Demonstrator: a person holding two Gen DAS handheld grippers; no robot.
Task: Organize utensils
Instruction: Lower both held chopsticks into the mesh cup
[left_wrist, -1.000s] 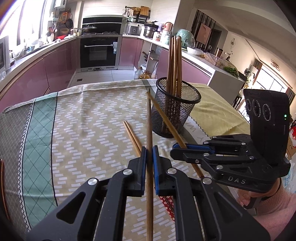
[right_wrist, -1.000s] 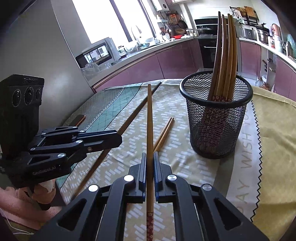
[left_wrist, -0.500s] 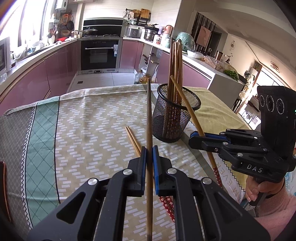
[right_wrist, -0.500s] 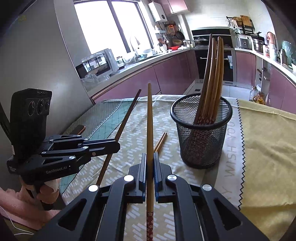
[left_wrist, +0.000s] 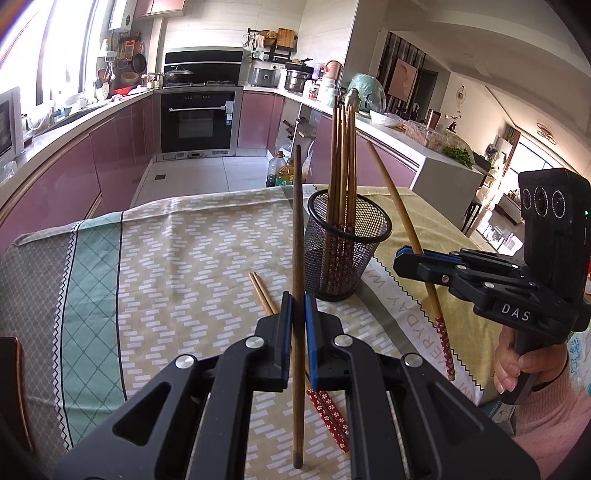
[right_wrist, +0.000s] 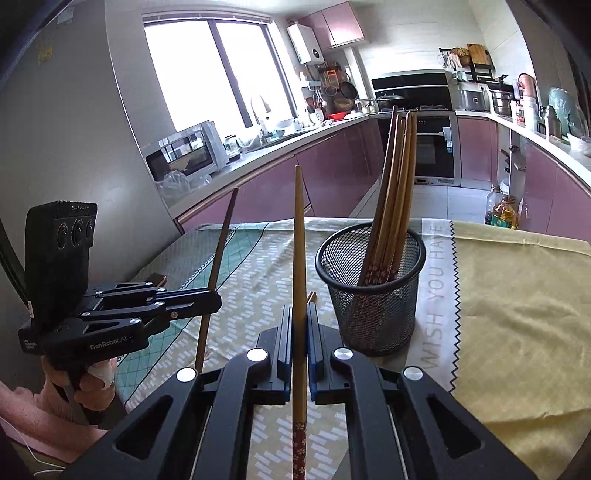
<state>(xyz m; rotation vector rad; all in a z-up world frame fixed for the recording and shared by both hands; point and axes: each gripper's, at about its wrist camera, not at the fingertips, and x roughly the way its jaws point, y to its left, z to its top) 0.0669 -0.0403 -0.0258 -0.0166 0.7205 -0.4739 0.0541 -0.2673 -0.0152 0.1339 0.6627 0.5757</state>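
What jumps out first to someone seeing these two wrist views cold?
Each gripper is clamped on a single chopstick held off the table: the left gripper on a dark chopstick, the right gripper on a lighter chopstick. Just ahead of them stands a black mesh cup holding a bundle of upright chopsticks. One more pair lies on the patterned tablecloth.

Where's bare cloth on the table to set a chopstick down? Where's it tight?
Free: the yellow cloth right of the black mesh cup, and the patterned beige-and-green tablecloth to the cup's left. Crowded: in front of the cup, where a loose chopstick pair lies and both grippers hold chopsticks.
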